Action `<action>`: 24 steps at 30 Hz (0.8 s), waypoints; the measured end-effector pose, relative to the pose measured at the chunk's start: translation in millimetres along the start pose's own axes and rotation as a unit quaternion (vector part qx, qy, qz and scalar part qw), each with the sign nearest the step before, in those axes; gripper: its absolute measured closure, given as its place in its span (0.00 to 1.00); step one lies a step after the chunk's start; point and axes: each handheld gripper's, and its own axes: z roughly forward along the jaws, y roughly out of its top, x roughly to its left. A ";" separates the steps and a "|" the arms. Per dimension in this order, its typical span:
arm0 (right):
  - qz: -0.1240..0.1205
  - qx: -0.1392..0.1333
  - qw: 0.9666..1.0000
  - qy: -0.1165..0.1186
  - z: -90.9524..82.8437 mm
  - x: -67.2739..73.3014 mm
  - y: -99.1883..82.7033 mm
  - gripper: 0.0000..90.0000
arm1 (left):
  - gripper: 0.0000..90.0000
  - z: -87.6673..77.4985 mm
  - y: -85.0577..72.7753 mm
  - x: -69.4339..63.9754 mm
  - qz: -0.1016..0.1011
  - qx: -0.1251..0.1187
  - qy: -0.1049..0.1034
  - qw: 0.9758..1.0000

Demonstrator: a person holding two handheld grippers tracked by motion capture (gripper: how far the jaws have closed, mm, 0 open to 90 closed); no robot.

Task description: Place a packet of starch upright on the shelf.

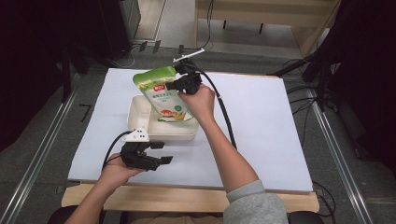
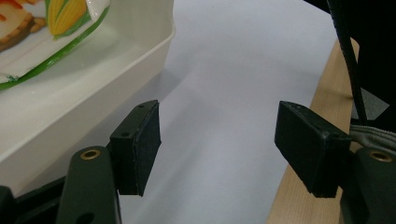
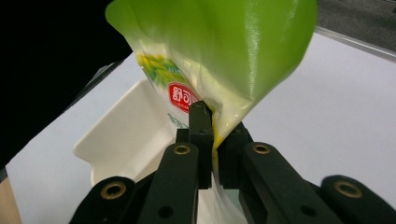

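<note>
Right fingers: I see them pinched tight on the green pouch (image 3: 219, 51), with a thin fold of its edge between the pads (image 3: 201, 135); the pinch point itself is partly covered by the pouch's own bulge.
Right gripper (image 1: 180, 84): in the high view it sits at the pouch's right edge, and my hand (image 1: 200, 100) covers most of its body.
Pouch: held up and tilted, its lower end down inside the white tray (image 1: 140, 109); I cannot tell whether that end rests on the tray floor. The printing is too small for me to read, and the top is cut off in the right gripper view.
Tray: on the surface (image 1: 261, 121), left of the middle; its near right part is behind the pouch and my forearm.
Left fingers (image 2: 140, 144): I see them spread wide with nothing between them, only bare surface showing in the gap.
Left gripper (image 1: 156, 153): it lies low near the front edge of the surface, just in front of the tray and apart from it; my left hand (image 1: 116, 170) wraps its rear.
Left gripper view: the tray wall (image 2: 84, 93) runs along the left, a corner of the pouch (image 2: 51, 32) shows inside it, cropped by the frame.
Far edge: a small white object (image 1: 188, 55) lies beyond the pouch; I cannot make out what it is.
</note>
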 end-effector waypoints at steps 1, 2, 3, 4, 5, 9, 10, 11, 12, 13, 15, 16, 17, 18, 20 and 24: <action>0.001 0.001 1.000 -0.001 -1.3 -3.3 -2.2 0.96 | 0.36 0.2 0.0 0.0 0.000 0.000 0.001 1.000; 0.003 0.000 1.000 -0.003 -2.5 -7.0 -4.4 0.96 | 0.36 0.2 0.0 0.0 0.000 0.001 0.001 1.000; 0.007 -0.001 1.000 -0.003 -4.1 -10.4 -6.7 0.95 | 0.36 0.3 0.0 0.1 0.000 0.001 0.001 1.000; 0.009 -0.002 1.000 -0.002 -5.3 -14.3 -9.2 0.94 | 0.36 0.4 0.0 0.1 0.000 0.001 0.000 1.000; 0.009 -0.002 1.000 -0.002 -5.3 -14.3 -9.2 0.94 | 0.36 0.4 0.0 0.1 0.000 0.001 0.000 1.000; 0.021 -0.004 1.000 -0.003 -9.1 -29.4 -20.1 0.93 | 0.36 0.5 0.1 -0.2 0.000 0.001 0.001 1.000; 0.020 -0.005 1.000 -0.007 -9.3 -31.5 -21.9 0.93 | 0.36 0.4 0.0 -0.1 0.000 0.001 0.001 1.000; 0.020 -0.004 1.000 -0.009 -9.4 -33.4 -23.7 0.92 | 0.36 0.2 0.1 0.1 0.000 0.002 0.003 1.000; 0.020 -0.002 1.000 -0.012 -9.5 -35.2 -25.2 0.92 | 0.36 0.2 0.0 0.2 0.000 0.001 0.002 1.000; 0.020 -0.001 1.000 -0.015 -9.9 -36.5 -26.7 0.92 | 0.36 0.2 0.0 0.3 0.000 0.001 0.002 1.000; 0.017 -0.004 1.000 -0.015 -10.7 -39.0 -29.4 0.91 | 0.36 0.2 0.0 0.3 0.000 0.000 0.002 1.000; 0.016 -0.005 1.000 -0.016 -11.1 -39.7 -30.2 0.90 | 0.36 0.3 0.0 0.4 0.000 0.001 0.002 1.000; 0.019 -0.005 1.000 -0.016 -11.8 -39.6 -30.6 0.88 | 0.36 0.3 0.0 0.3 0.000 0.001 0.002 1.000; 0.017 -0.006 1.000 -0.019 -12.5 -39.9 -30.6 0.83 | 0.36 0.2 0.0 0.1 0.000 0.000 0.002 1.000; 0.017 -0.009 1.000 -0.009 -14.5 -40.9 -30.9 0.71 | 0.36 -0.2 0.0 0.2 0.000 0.000 0.001 1.000; -0.015 -0.020 1.000 -0.009 -21.4 -42.1 -33.9 0.56 | 0.36 0.2 -0.2 0.6 -0.001 0.000 0.002 1.000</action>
